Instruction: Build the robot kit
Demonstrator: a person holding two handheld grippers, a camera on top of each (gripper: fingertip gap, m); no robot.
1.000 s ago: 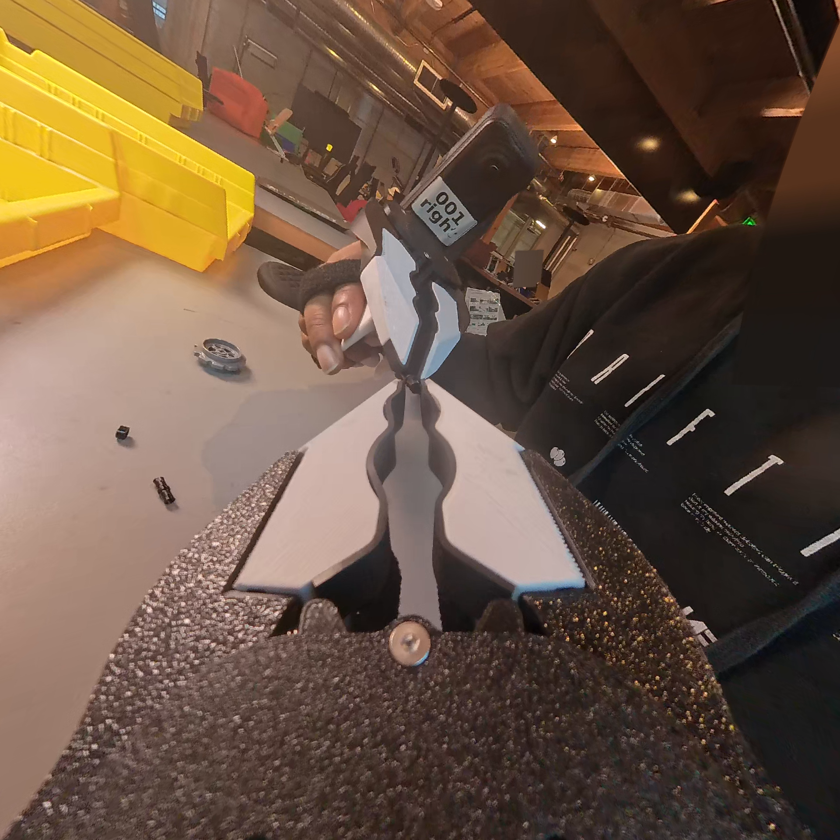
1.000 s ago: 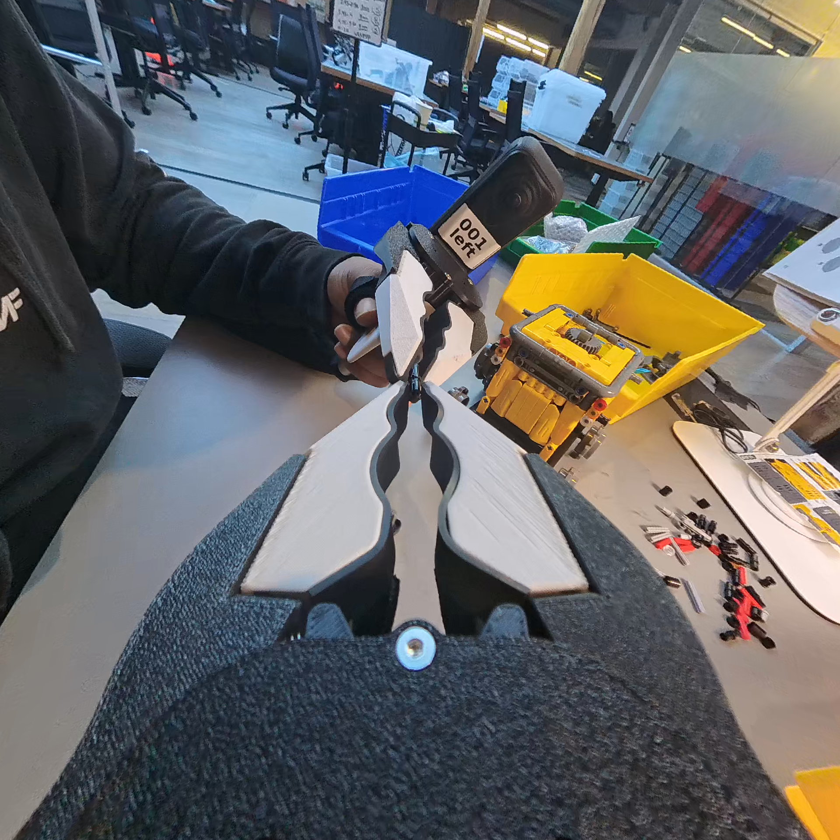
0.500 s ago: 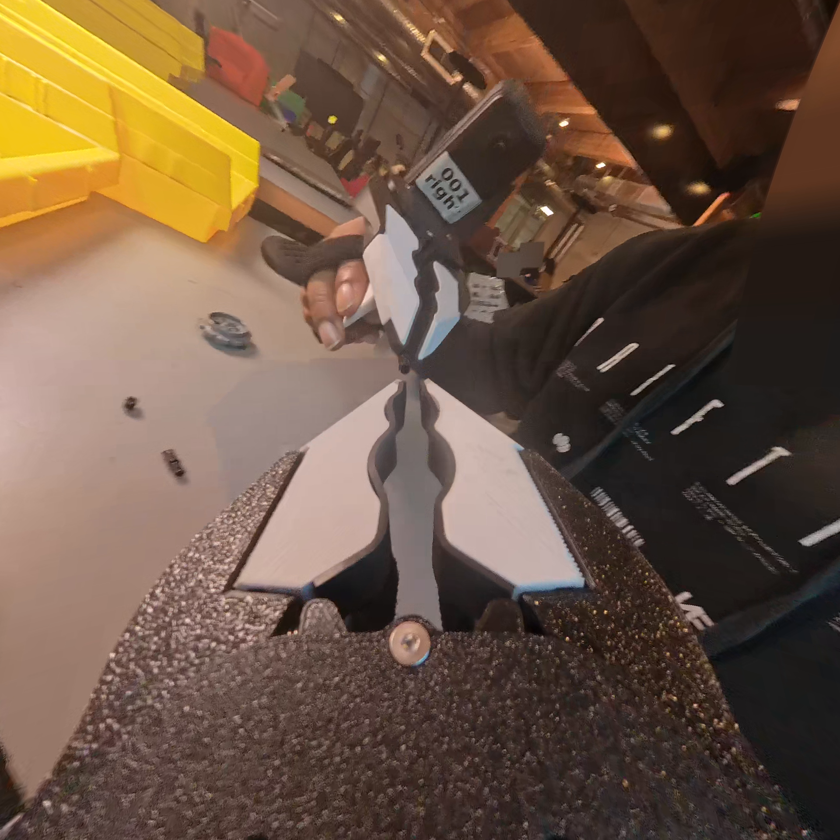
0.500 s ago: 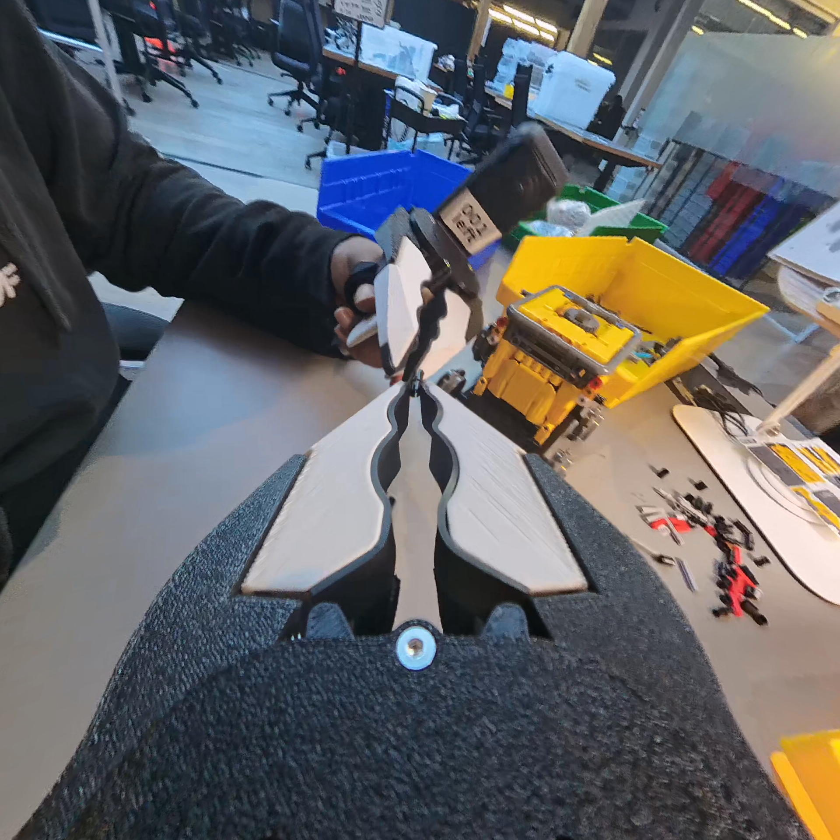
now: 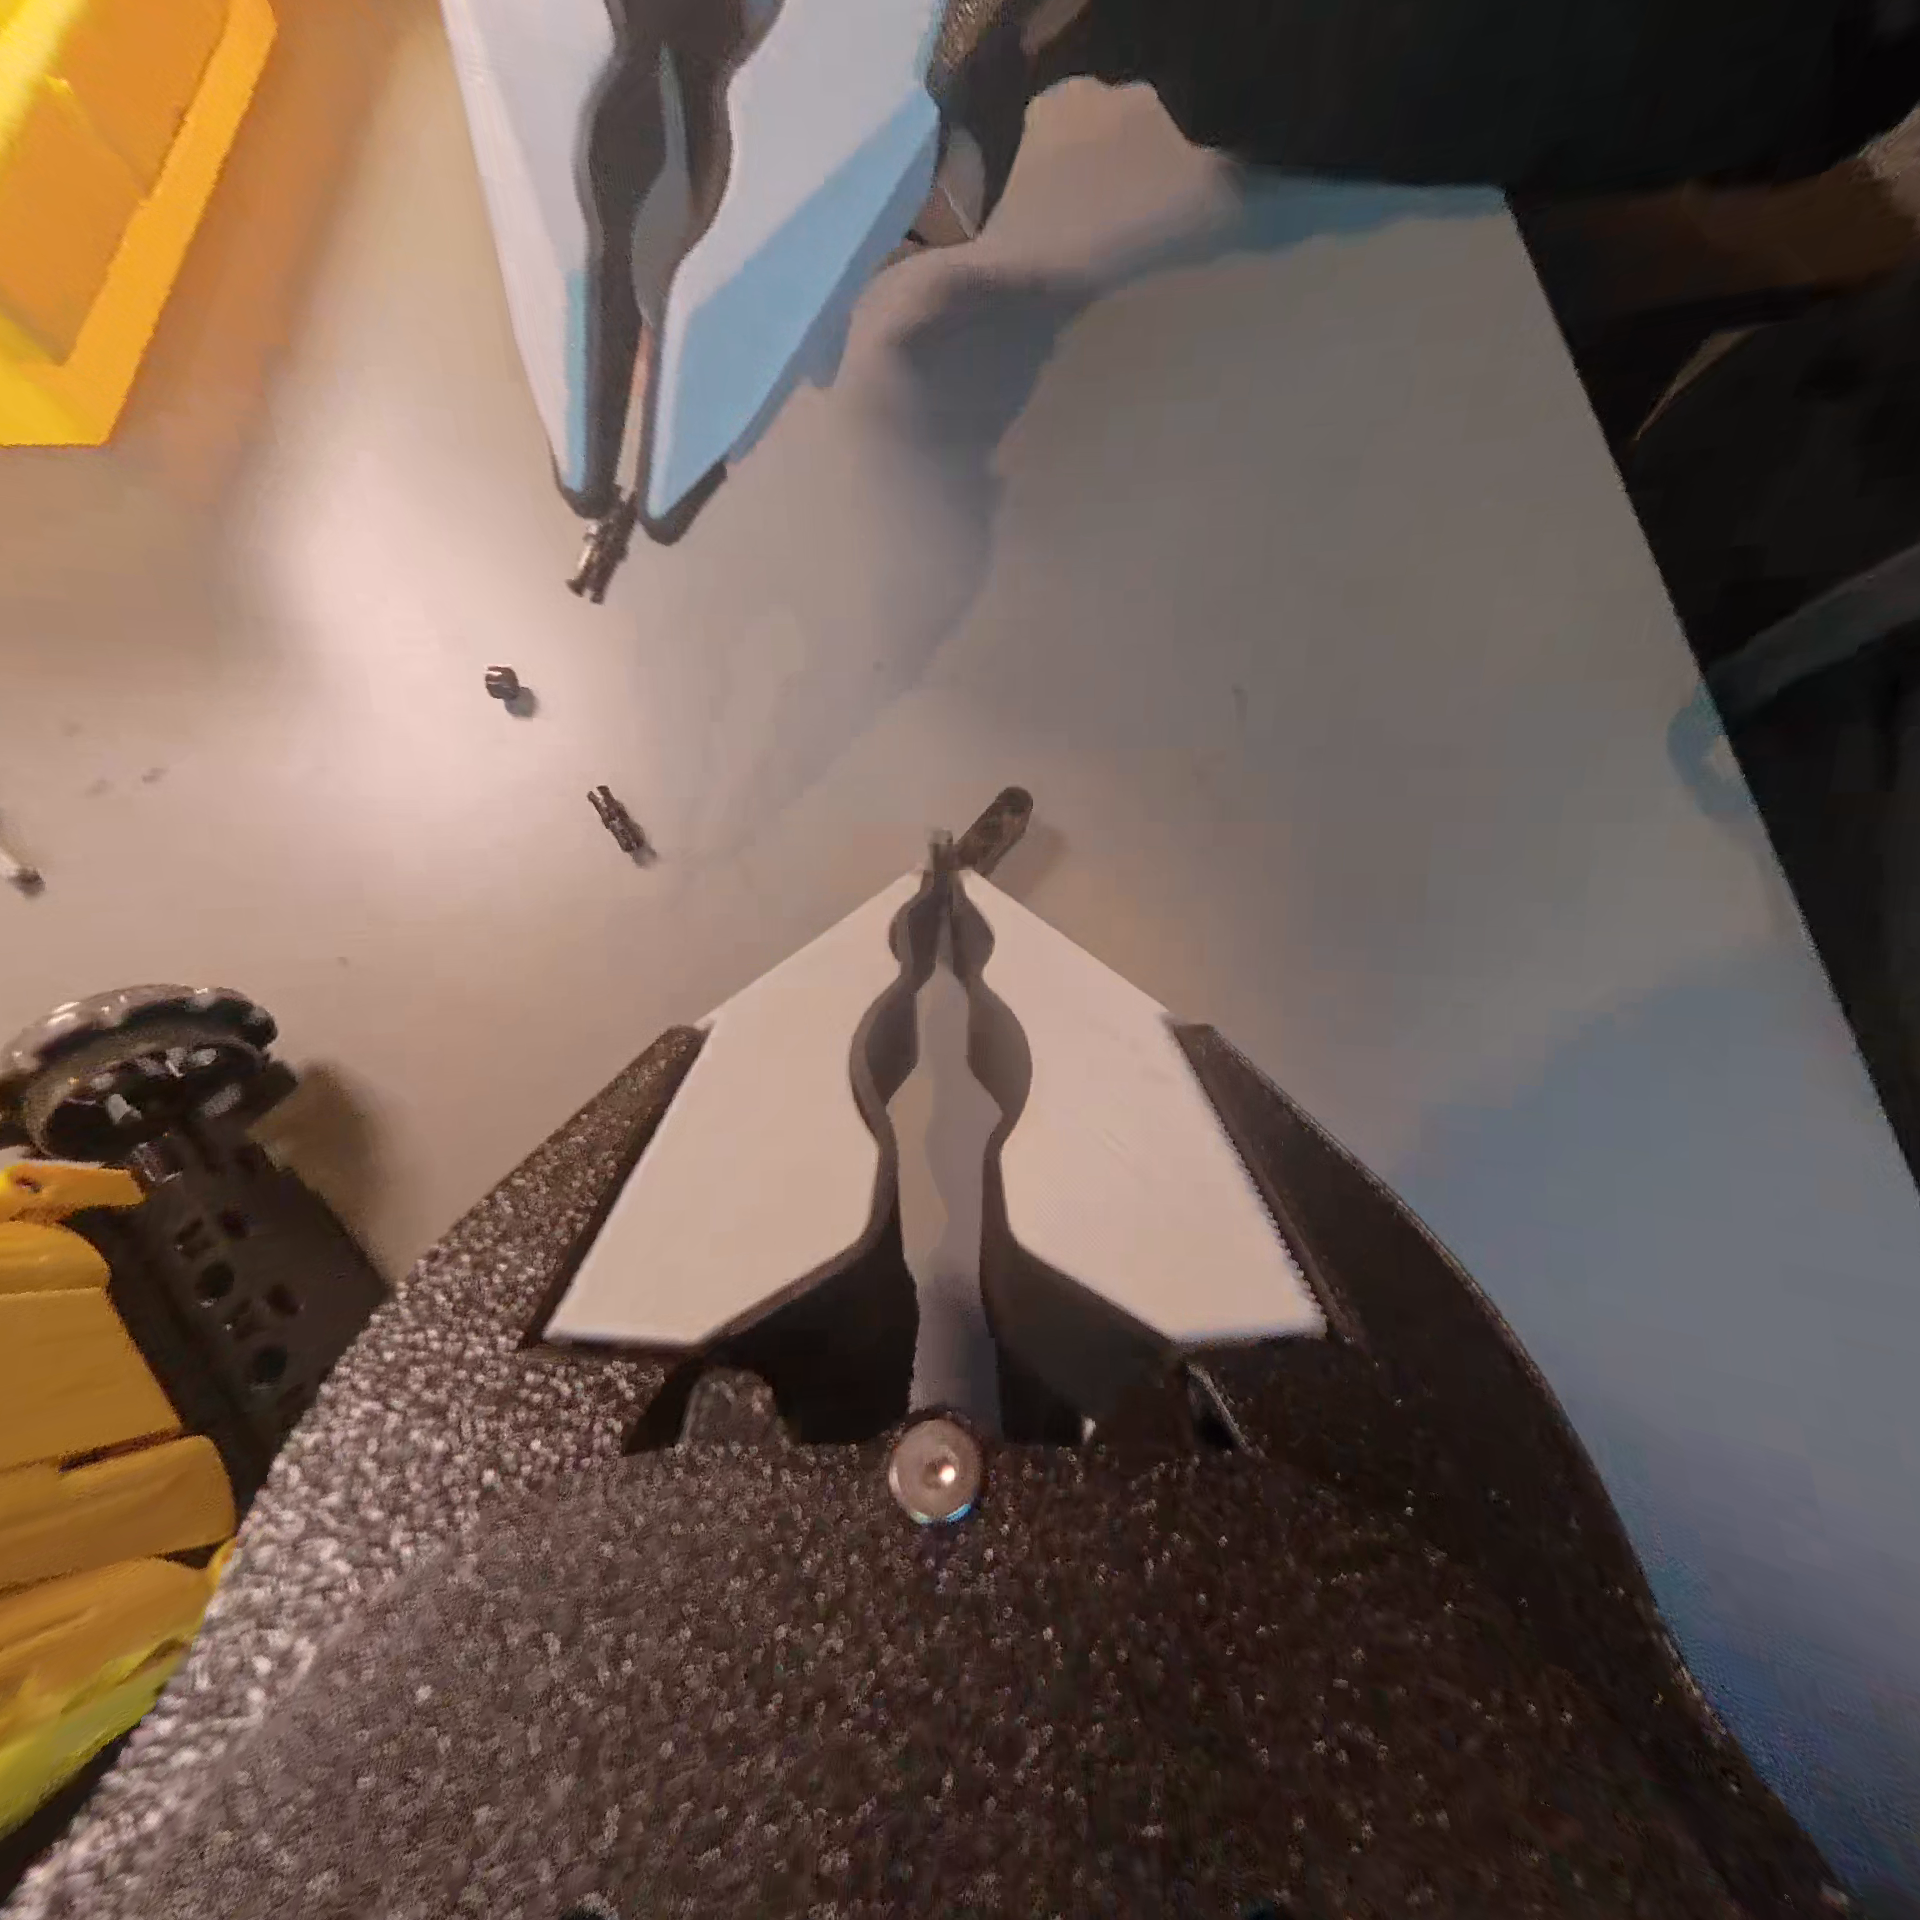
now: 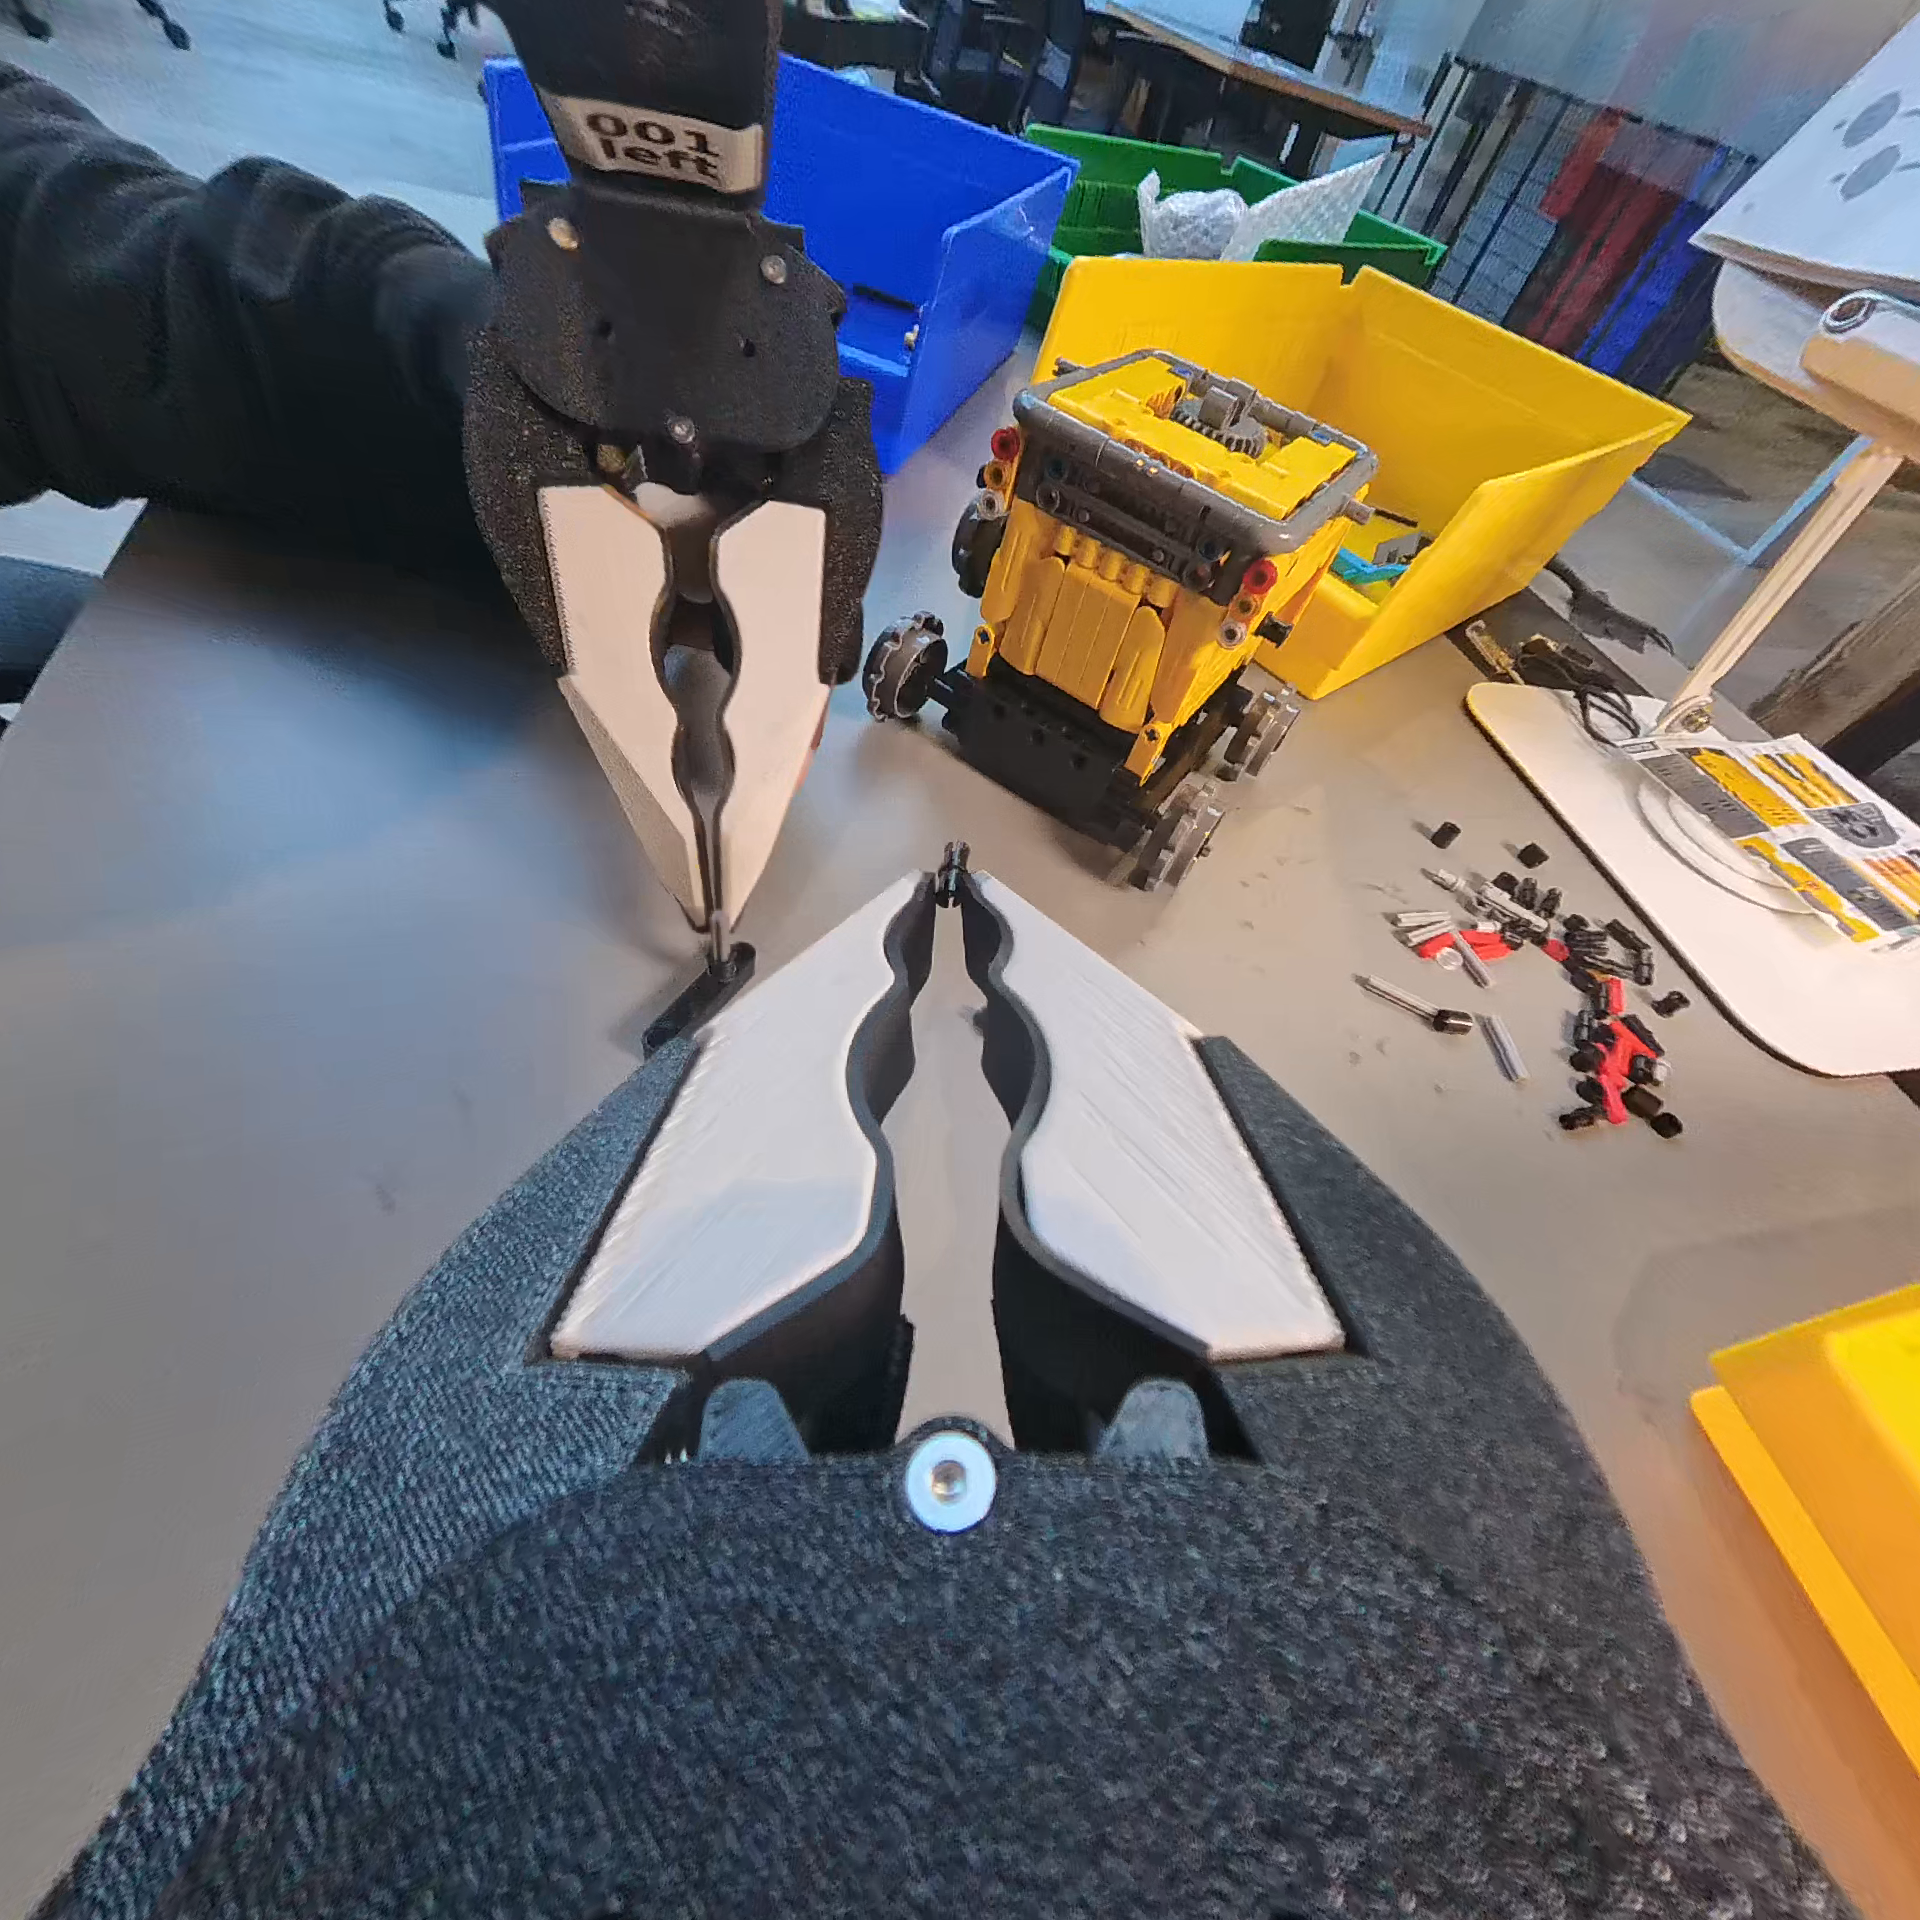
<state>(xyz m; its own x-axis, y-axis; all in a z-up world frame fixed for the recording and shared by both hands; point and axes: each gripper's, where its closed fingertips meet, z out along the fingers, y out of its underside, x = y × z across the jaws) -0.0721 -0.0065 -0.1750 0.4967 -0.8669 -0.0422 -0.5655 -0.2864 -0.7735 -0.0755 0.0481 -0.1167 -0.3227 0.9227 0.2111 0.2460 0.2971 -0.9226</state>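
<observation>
**A:** Left hand-held gripper (image 6: 715, 912): jaws closed on a thin black rod (image 6: 713, 873). It is held upright, tips pointing down. The rod's lower end meets a short flat black plastic beam (image 6: 694, 1000) lying on the grey bench (image 6: 260, 883).

**B:** Seated in the beam, or only touching it?

**A:** Cannot tell; the joint is too small. The grip is right at the fingertips, so I judge the rod could pivot if it leans off vertical.

**B:** And the right hand-held gripper (image 6: 948, 891)?

**A:** Clamped on a small black connector pin (image 6: 950, 871). Only its end is pinched and the rest sticks out past the tips. It hovers above the bench, just beside the left one but apart from it. A hold that slight would tolerate little side load, in my judgement.

**B:** Surroundings?

**A:**
- A yellow-and-black brick-built vehicle with grey gear wheels (image 6: 1143, 582) stands near, behind both tips.
- A scatter of small black, red and grey parts (image 6: 1558, 966) lies to the right.
- A white board carrying a printed sheet (image 6: 1683, 935) is beyond the scatter.
- Open yellow (image 6: 1475, 416), blue (image 6: 925, 239) and green (image 6: 1299, 208) plastic bins line the far edge.
- Two loose black pins (image 5: 620, 823) lie on the bench between the tips in the left wrist view.

**B:** Obstructions?

**A:** The vehicle's nearest wheel is the closest thing. The right hand-held gripper's own finger partly hides the beam.
</observation>
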